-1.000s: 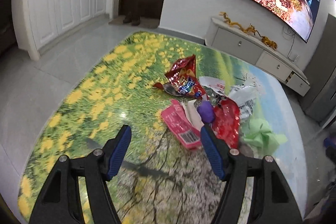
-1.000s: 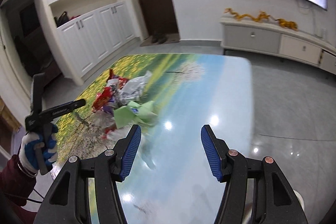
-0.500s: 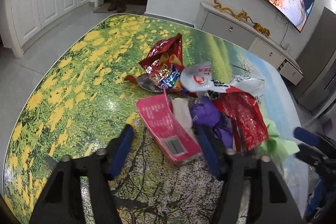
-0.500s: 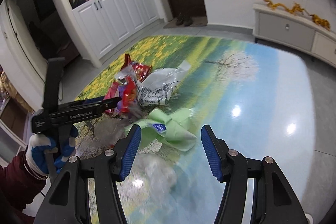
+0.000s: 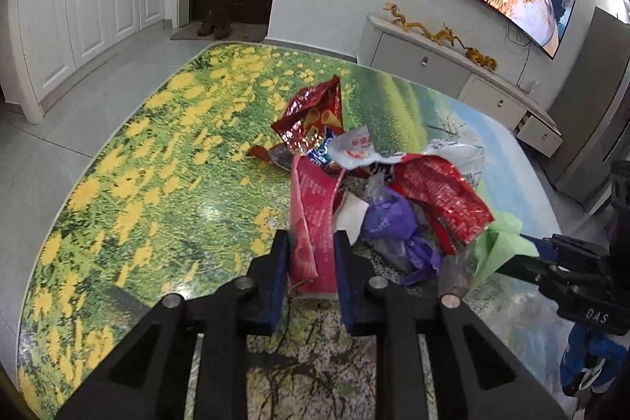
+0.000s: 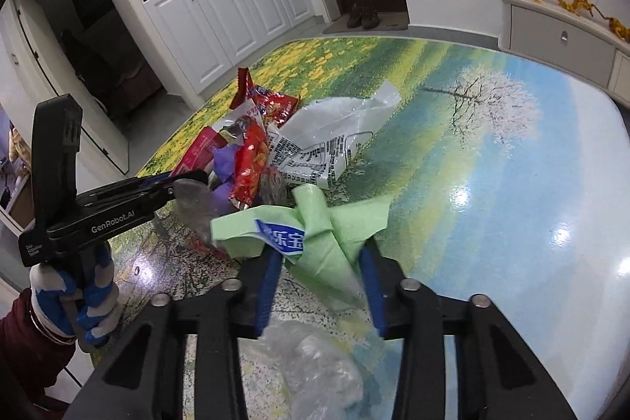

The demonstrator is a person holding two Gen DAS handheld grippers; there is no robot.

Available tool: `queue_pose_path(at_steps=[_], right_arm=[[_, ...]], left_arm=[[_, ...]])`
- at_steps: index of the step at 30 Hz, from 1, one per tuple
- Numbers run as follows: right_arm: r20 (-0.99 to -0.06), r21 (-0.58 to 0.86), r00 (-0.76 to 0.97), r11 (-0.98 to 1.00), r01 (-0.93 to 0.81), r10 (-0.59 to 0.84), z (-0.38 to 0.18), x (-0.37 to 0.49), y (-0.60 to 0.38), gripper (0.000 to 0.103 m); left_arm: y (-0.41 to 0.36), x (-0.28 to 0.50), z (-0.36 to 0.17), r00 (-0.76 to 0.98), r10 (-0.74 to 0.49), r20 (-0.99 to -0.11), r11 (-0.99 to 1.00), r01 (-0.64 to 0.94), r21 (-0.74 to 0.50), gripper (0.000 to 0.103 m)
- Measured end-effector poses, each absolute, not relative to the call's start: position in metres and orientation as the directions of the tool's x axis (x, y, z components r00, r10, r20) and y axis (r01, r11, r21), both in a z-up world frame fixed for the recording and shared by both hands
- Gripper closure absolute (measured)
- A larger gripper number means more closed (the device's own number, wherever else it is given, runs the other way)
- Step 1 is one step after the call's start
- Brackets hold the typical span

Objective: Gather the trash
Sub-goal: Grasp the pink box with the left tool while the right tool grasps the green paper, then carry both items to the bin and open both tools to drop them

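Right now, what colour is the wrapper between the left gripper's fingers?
Pink wrapper, seen best in the left wrist view.
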State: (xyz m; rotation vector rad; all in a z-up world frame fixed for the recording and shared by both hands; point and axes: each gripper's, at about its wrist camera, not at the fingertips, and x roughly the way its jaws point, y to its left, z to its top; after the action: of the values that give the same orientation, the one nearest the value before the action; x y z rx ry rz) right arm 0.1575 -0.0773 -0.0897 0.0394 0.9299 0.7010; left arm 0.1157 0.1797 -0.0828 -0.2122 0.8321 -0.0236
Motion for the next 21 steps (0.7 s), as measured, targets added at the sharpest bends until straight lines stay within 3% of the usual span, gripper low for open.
queue_pose_path(at_steps=[8, 21], right_arm=[[-0.669, 0.300, 0.471, 0.789, -0.537, 0.575, -0.054, 0.120, -0.098, 0.075], [-0.523, 0.258, 0.644, 0.824, -0.504, 0.558, 0.029, 0.038, -0.159, 0.076]], left_arm=[[0.177, 0.074, -0.050, 0.726, -0.104, -0.680, 0.982, -0.033, -0.185, 0.083], [0.144, 0.002, 0.029, 0.825, -0.134, -0.549, 0.984, 0.043, -0.176, 0.083]])
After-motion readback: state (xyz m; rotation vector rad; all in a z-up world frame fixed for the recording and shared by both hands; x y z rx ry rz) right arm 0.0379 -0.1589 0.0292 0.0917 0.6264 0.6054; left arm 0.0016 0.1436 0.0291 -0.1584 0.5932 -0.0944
